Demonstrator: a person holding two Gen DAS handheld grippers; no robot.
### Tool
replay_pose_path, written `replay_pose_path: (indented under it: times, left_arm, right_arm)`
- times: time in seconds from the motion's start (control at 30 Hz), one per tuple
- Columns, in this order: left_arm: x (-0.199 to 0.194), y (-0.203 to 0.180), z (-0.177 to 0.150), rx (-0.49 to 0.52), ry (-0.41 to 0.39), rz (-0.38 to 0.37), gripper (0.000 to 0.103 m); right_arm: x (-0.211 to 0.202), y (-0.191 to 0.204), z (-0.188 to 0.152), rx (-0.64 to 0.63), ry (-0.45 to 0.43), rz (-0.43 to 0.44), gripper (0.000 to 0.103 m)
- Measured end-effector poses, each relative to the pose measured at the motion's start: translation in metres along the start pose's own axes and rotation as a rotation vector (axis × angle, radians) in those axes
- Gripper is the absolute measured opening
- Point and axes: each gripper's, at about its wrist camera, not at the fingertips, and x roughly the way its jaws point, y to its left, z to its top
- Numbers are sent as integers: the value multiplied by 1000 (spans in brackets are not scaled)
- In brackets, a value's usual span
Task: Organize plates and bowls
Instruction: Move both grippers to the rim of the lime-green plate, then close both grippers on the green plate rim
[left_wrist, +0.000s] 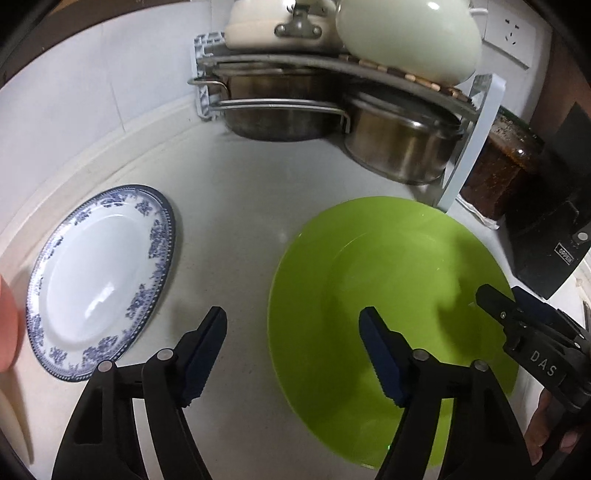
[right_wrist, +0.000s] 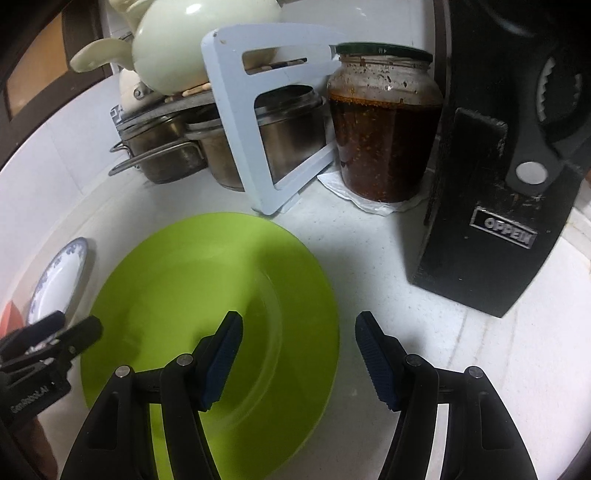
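round lime-green plate (left_wrist: 373, 258) on white counter (left_wrist: 236, 206), blue-rimmed white porcelain plate (left_wrist: 99, 277) well apart; left gripper (left_wrist: 293, 319) and right gripper (right_wrist: 299, 325) both spread, grasping nothing.

"OPPEIN" plate on black knife block (right_wrist: 491, 206), "DAS" – right gripper (left_wrist: 496, 301), "GenRobot.AI" – left gripper (right_wrist: 79, 334)

The white counter (left_wrist: 236, 206) carries a green plate (left_wrist: 391, 273), a blue-patterned plate (left_wrist: 99, 280) at nine o'clock, steel pots (left_wrist: 399, 147) at twelve, a sauce jar (right_wrist: 384, 133) and black knife block (right_wrist: 491, 229) at two.
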Motion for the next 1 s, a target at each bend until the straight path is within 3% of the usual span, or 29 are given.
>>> replay_pose_path:
  times: [0.37,0.63,1.0]
  left_arm:
    - [18,-1,17,10,46,-21,59]
    - [29,-4,21,14,89,-46,49]
    - [25,-1,18,-11,58,-19,41]
  right_arm:
    - [19,1,12,-25,66,-4,63]
    - [22,3,18,-62,108,4,47]
    - [22,4,19,-77,108,8,45]
